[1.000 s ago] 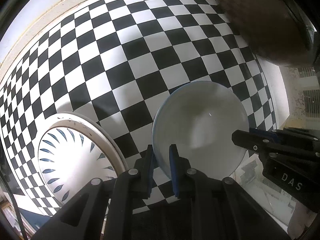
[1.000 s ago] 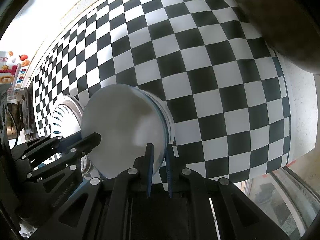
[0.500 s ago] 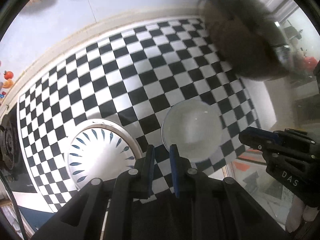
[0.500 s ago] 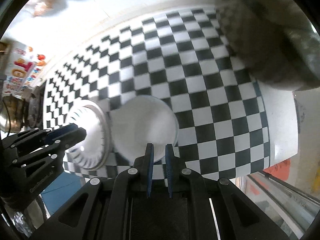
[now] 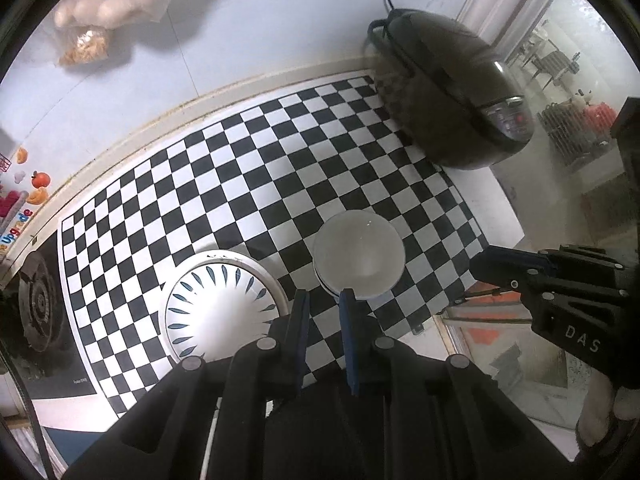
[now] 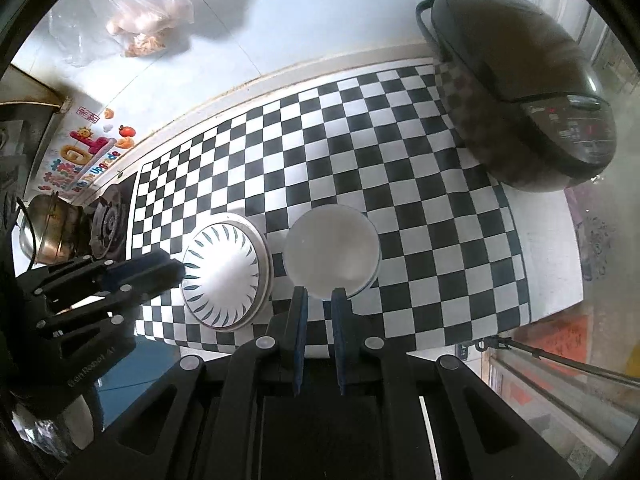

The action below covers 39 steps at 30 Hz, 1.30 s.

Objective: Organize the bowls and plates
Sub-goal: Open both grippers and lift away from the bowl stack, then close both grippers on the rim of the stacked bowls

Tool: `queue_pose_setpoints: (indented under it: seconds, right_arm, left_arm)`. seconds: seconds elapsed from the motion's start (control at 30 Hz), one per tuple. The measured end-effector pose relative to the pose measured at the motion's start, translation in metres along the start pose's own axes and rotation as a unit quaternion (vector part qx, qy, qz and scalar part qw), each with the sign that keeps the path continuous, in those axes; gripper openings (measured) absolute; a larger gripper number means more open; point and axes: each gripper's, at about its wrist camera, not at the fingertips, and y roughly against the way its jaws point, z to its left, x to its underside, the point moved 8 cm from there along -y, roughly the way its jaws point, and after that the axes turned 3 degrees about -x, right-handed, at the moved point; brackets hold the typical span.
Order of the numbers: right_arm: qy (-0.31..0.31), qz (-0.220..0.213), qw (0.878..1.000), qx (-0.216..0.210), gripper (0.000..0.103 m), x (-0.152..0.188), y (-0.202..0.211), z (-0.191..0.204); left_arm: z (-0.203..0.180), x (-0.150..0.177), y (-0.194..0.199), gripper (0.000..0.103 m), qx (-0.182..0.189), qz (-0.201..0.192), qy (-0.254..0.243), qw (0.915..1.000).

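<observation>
Left wrist view: left gripper (image 5: 323, 300) nearly closed, empty, above checkered mat (image 5: 240, 184). Right gripper (image 6: 318, 296) likewise pinched, nothing held. White bowls (image 5: 358, 258) nested just beside patterned plates (image 5: 222, 306), apparently sorted by kind; rice cooker (image 5: 452, 92) well apart.

One plate (image 5: 224, 304), two stacked bowls (image 5: 358, 258).

Right gripper (image 6: 318, 300), bottom centre of frame, jaws nearly together, nothing between them. Above it, plain white bowls (image 6: 331, 251) on checkered mat (image 6: 420, 208), just beside patterned plates (image 6: 224, 272) at left. Left gripper (image 6: 160, 270) overlaps the plates' left edge. Rice cooker (image 6: 520, 88) upper right.
</observation>
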Motion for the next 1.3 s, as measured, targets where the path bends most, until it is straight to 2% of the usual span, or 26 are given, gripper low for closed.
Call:
queue_pose_setpoints:
  seconds: [0.37, 0.43, 0.5, 0.53, 0.7, 0.8, 0.9, 1.03, 1.17, 1.2, 1.3]
  right_arm:
    - [-0.011, -0.012, 1.0, 0.008, 0.014, 0.002, 0.011, -0.005]
    - [-0.015, -0.006, 1.0, 0.002, 0.032, 0.001, 0.006, -0.007]
    - [-0.031, -0.004, 0.999, -0.021, 0.078, 0.0, -0.001, -0.012]
    - [-0.033, -0.001, 0.999, -0.022, 0.081, -0.001, -0.005, -0.014]
    - [-0.045, 0.009, 0.999, -0.001, 0.085, -0.008, -0.035, -0.037]
    - [-0.049, 0.018, 0.999, 0.012, 0.089, -0.015, -0.06, -0.053]
    - [-0.058, 0.037, 0.998, 0.013, 0.09, -0.02, -0.089, -0.067]
    - [-0.072, 0.064, 0.995, 0.005, 0.09, -0.023, -0.127, -0.081]
    - [-0.074, 0.086, 0.994, 0.004, 0.09, -0.024, -0.156, -0.086]
    - [-0.074, 0.091, 0.993, 0.004, 0.09, -0.024, -0.162, -0.087]
    - [-0.07, 0.099, 0.993, 0.006, 0.09, -0.026, -0.177, -0.088]
  left_arm:
    - [0.002, -0.002, 0.01, 0.014, -0.001, -0.02, 0.007, 0.9998]
    - [0.004, -0.003, 0.004, 0.018, 0.005, -0.022, 0.013, 0.9997]
    - [0.006, -0.005, -0.004, 0.022, 0.016, -0.021, 0.027, 0.9993]
    - [0.009, -0.006, -0.011, 0.022, 0.022, -0.02, 0.036, 0.9989]
    - [0.018, -0.013, -0.05, 0.024, 0.055, 0.014, 0.075, 0.9956]
    - [0.025, -0.017, -0.08, 0.025, 0.092, 0.053, 0.11, 0.9883]
    - [0.03, -0.019, -0.12, 0.026, 0.139, 0.105, 0.15, 0.9732]
    - [0.029, -0.017, -0.158, 0.027, 0.177, 0.155, 0.182, 0.9548]
    - [0.023, -0.01, -0.188, 0.028, 0.185, 0.196, 0.188, 0.9444]
    - [0.03, -0.003, -0.193, 0.028, 0.131, 0.226, 0.191, 0.9463]
    - [0.028, 0.0, -0.205, 0.028, 0.123, 0.235, 0.185, 0.9464]
